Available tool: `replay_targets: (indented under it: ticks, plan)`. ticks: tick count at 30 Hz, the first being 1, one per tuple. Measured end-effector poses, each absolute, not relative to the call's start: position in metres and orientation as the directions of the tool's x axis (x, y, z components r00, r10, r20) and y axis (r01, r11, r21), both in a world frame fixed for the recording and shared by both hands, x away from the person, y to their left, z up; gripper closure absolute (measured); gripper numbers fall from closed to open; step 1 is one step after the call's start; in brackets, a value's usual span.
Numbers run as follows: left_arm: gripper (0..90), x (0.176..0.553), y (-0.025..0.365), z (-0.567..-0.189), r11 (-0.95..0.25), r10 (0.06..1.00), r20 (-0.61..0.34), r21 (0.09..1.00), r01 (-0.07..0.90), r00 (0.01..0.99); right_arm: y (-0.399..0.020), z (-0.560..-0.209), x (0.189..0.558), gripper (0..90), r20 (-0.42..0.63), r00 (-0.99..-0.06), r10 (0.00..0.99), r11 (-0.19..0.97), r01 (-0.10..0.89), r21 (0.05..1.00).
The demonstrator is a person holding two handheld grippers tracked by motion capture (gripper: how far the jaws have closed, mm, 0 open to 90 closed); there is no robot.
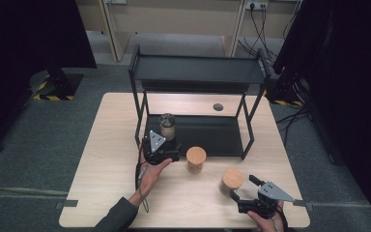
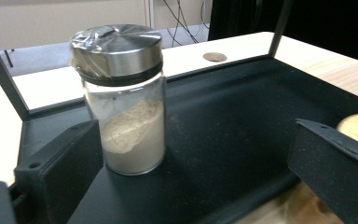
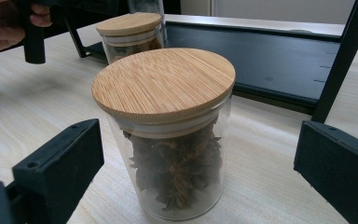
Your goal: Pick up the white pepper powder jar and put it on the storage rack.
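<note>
Two pairs of tongs, each spread wide at a jar: one on the rack's bottom shelf, one on the desk.

The left tongs (image 1: 163, 140) stand released just in front of the powder jar (image 2: 121, 98), which sits upright on the black bottom shelf (image 2: 242, 121) of the rack near its left post; the jar lies toward the left jaw rather than centred, apart from both. It is clear glass with a steel lid under plastic film, holding pale powder banked on a slope. The right tongs (image 1: 244, 187) are also released, the star anise jar (image 3: 168, 135) between the jaws and off both, upright on the desk (image 1: 111, 145), its long axis vertical, with a flat bamboo lid. The right hand is the nearer to it. A second bamboo-lidded jar (image 1: 195, 159) stands just before the shelf's front edge.
</note>
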State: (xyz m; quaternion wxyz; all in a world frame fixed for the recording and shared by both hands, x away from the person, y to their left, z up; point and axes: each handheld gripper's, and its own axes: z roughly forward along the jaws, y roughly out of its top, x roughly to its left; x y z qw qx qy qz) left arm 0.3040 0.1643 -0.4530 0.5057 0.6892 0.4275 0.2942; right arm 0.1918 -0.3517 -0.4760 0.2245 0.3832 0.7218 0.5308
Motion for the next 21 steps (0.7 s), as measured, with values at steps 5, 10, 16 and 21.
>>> replay_targets:
  ticks: [5, 10, 16, 21]
  plan:
    - [2.6, 0.297, 0.166, -0.453, -0.125, 0.882, -0.025, 0.951, 0.283, 0.471, -0.352, -0.476, 0.192, 1.8, 0.084, -0.605, 0.792, 0.142, 0.315, 0.938]
    - [2.6, 0.294, 0.168, -0.455, -0.121, 0.882, -0.027, 0.952, 0.282, 0.471, -0.352, -0.476, 0.192, 1.7, 0.083, -0.605, 0.792, 0.142, 0.315, 0.938]
    - [2.6, 0.289, 0.170, -0.458, -0.118, 0.880, -0.030, 0.953, 0.279, 0.474, -0.352, -0.476, 0.192, 1.7, 0.082, -0.606, 0.791, 0.143, 0.315, 0.938]
    - [2.6, 0.285, 0.172, -0.459, -0.118, 0.877, -0.031, 0.953, 0.278, 0.479, -0.352, -0.476, 0.192, 1.7, 0.083, -0.606, 0.791, 0.143, 0.315, 0.938]
